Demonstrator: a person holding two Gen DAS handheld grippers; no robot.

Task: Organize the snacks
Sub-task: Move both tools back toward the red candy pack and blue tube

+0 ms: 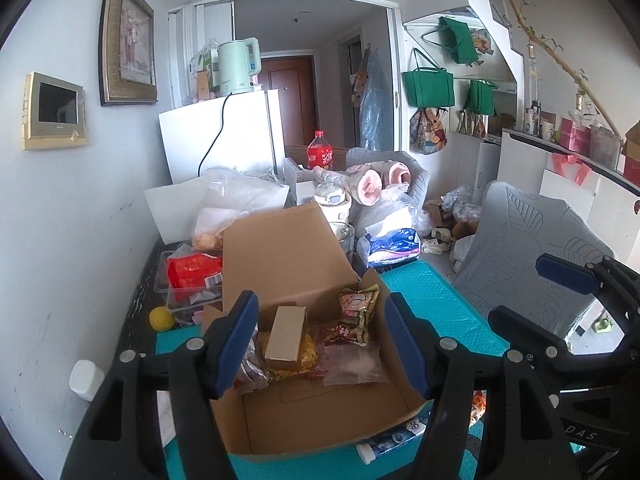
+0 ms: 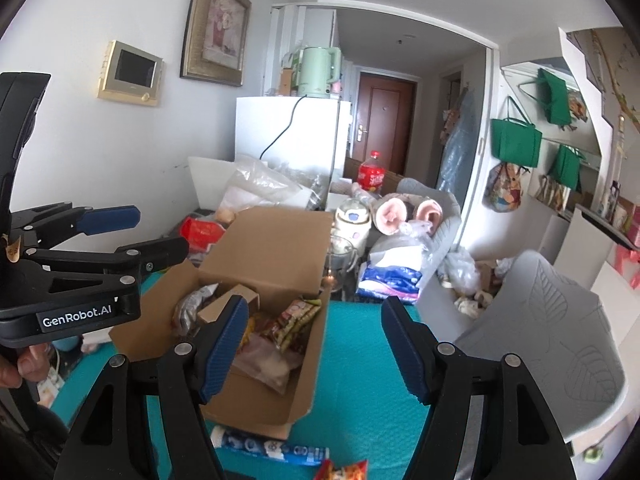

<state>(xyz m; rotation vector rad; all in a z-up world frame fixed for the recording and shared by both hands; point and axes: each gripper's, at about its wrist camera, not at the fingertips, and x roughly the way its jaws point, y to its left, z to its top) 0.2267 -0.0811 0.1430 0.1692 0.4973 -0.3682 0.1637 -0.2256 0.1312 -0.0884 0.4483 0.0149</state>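
Both my jaws stood apart, empty, above the box (image 1: 304, 360). A blue tube (image 2: 272, 449) lay crosswise on the surface just below my right gripper (image 2: 312, 344), nearer than my left gripper (image 1: 320, 344).

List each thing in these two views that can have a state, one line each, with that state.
Cardboard box: open, flap raised, snacks inside.
Left tongs: open, holding nothing.
Right tongs: open, holding nothing.
Blue cookie roll: lying on the teal mat, outside the box.
Cola bottle: upright, capped.
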